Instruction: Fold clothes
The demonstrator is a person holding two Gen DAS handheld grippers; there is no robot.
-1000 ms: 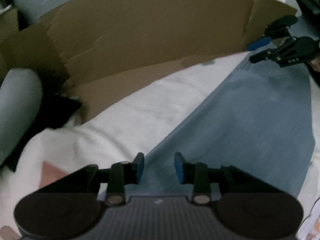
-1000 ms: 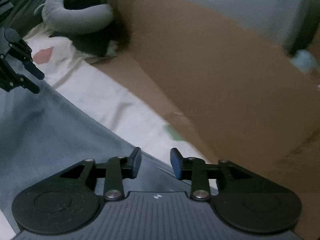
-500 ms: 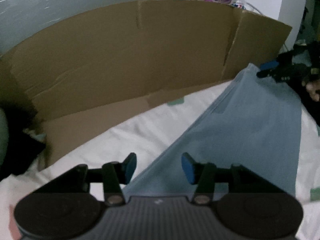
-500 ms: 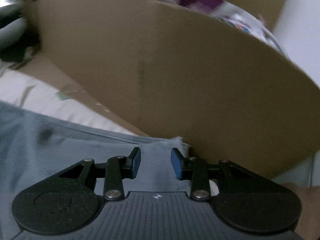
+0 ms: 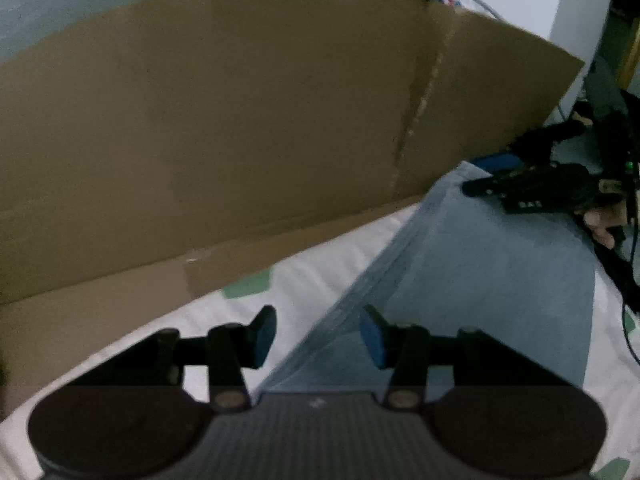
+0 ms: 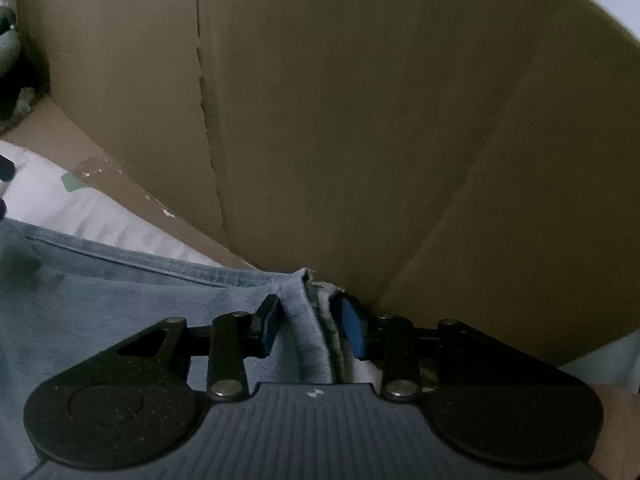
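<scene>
Right wrist view: your right gripper point(image 6: 310, 330) straddles the blue garment's point(image 6: 120, 304) bunched corner, fingers part-open; pinch before lifting. Your left gripper point(image 5: 318, 336) gapes wide, holding nothing.

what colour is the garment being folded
Faded blue-grey garment, clearest in the right wrist view.

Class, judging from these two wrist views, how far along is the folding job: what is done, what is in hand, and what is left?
Done: the blue garment lies spread as a long panel on the white sheet, in front of the cardboard.
In hand: the right gripper has a bunched corner between its fingers; the left gripper is open, straddling the garment's edge.
Left: probably closing the left grip, then the fold itself.
</scene>
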